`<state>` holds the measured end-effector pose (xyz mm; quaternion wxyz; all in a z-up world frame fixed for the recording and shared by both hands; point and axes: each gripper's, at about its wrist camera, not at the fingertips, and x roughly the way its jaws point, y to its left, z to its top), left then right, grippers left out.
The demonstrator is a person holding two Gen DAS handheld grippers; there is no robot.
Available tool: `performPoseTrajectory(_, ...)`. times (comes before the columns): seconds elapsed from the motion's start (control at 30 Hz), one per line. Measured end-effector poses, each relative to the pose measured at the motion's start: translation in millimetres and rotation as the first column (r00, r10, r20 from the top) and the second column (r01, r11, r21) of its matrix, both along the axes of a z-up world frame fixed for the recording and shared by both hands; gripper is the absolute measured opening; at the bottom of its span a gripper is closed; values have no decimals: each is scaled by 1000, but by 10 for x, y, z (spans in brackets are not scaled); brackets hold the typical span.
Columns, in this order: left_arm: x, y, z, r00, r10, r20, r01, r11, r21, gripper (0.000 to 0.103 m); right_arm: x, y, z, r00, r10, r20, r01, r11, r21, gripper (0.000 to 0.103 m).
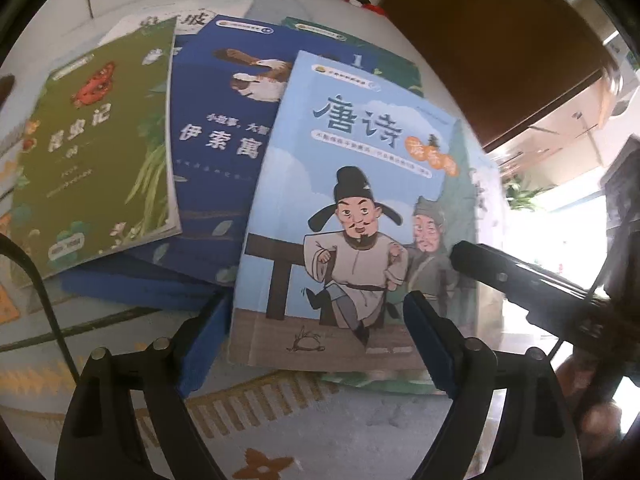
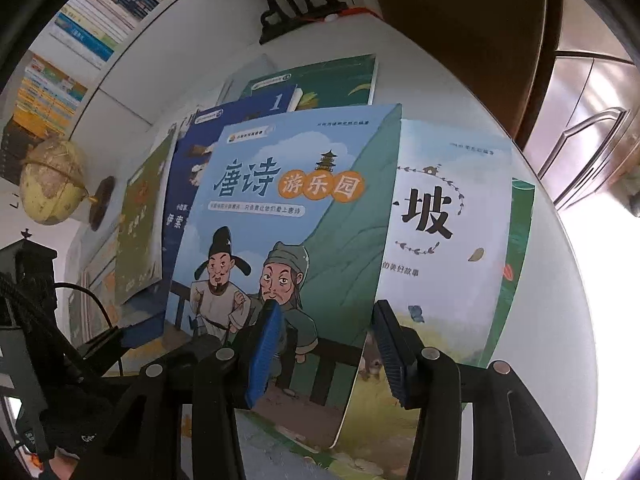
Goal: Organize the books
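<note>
Books lie spread in an overlapping fan on the round white worktop [image 2: 532, 320]. Topmost is the light-blue Tang poetry book [image 1: 352, 216], its cover showing two cartoon men at a railing. It overlaps the dark-blue fable book [image 1: 216, 152] on one side, and that one is partly covered by the olive-green insect book [image 1: 96, 160]. On the other side the white-covered book [image 2: 444, 232] sits beneath the poetry book, with a green book [image 2: 320, 80] farther back and another green cover showing at the far edge.

Left gripper [image 1: 316, 340] hangs over the near edge of the poetry book with its blue pads set wide, one pad beside the book's left edge and the other over the cover's lower right; they do not press on it. Right gripper [image 2: 324, 352] straddles the poetry book's near right corner at a middling width, one blue pad over the cover and the other past the edge over the white-covered book; whether the pads touch the cover I cannot tell.

At the room's edge stand a small globe [image 2: 52, 180] and shelves of books [image 2: 104, 4].
</note>
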<state>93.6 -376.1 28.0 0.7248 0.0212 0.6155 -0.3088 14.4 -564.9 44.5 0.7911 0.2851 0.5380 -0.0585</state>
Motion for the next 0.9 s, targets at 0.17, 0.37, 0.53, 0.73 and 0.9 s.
performPoseTrajectory(0.17, 23, 105, 263, 998, -24, -58, 12, 979, -204, 85, -38, -199, -47, 999, -36, 2, 35, 999, 41, 47)
performPoseTrajectory(0.37, 31, 138, 233, 986, 2, -167, -61, 934, -352, 84, -43, -247, -65, 999, -51, 13, 50, 995, 85, 52)
performPoseTrajectory(0.53, 29, 57, 18, 972, 48, -228, -122, 938, -324, 81, -54, -241, -84, 998, -66, 21, 62, 986, 156, 53)
performPoseTrajectory(0.73, 233, 260, 22, 895, 53, -442, -288, 825, -486, 73, -159, -390, -162, 994, -111, 20, 100, 947, 306, 63)
performPoseTrajectory(0.9, 250, 178, 26, 895, 26, -445, -258, 844, -470, 73, -312, -389, -230, 995, -98, 35, 75, 907, 415, 64)
